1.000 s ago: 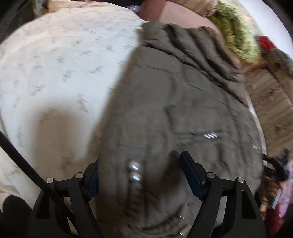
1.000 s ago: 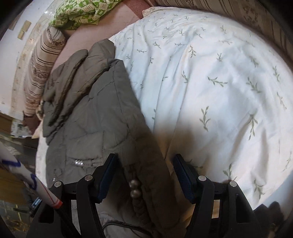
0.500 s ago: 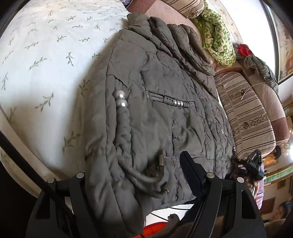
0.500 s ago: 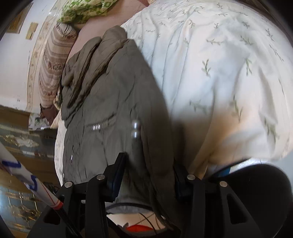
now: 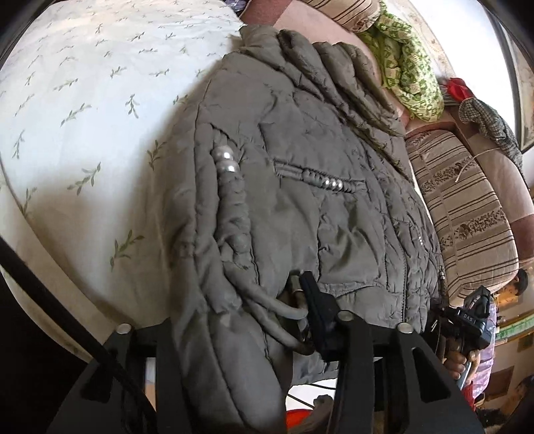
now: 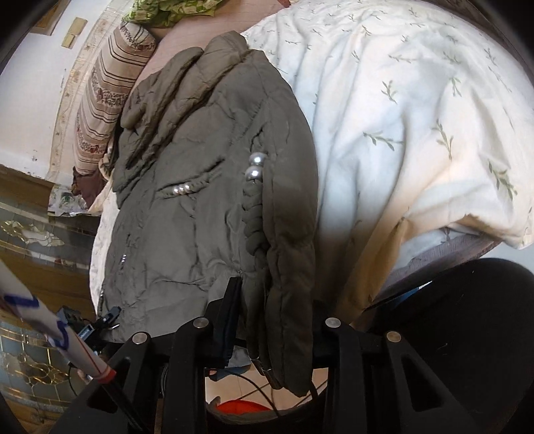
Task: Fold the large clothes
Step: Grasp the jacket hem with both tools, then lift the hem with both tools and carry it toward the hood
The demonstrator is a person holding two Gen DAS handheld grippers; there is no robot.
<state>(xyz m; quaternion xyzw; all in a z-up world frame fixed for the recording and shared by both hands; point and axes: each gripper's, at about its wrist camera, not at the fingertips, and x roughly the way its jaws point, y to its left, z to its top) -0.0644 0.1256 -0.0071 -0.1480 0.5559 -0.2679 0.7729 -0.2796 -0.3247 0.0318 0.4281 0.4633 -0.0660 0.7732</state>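
Fingers of left gripper (image 5: 240, 320) clamped on near hem of olive-grey quilted puffer jacket (image 5: 320, 187); only the right black finger (image 5: 317, 310) visible, the other buried under a fold of padding. Right gripper (image 6: 267, 310) likewise closed on the same hem, its left finger (image 6: 230, 307) pressed against fabric, its partner hidden behind the hanging edge. Jacket spread lengthwise along white bedspread with green leaf sprigs (image 5: 83, 110), collar at the far end, bottom edge drooping over the near side of the bed between both tools. Braided drawcord with two pearl-like silver beads (image 5: 225, 160) lying on the jacket front; pocket trimmed with three small silver beads (image 5: 332, 183) just beside it. Grey looped cord (image 5: 283, 313) dangling at the hem right against the left tool's finger.

Beyond the collar: crumpled green-and-white patterned cloth (image 5: 410, 73), on a pinkish sofa cushion (image 5: 267, 13). Beside the jacket, touching its far long edge: brown-striped floral bolster cushion (image 5: 467, 207). Red object (image 5: 457, 86) and dark checked cloth (image 5: 487, 120) further along the sofa back. Black handheld device (image 5: 467, 320) near the hem corner in the left wrist view. White tube with blue marks and red band (image 6: 56, 330) crossing the lower left of the right wrist view, partly blocking the glass-panelled wooden cabinet (image 6: 30, 233) behind. Orange-red item (image 6: 243, 409) on the tiled floor below the hanging hem.
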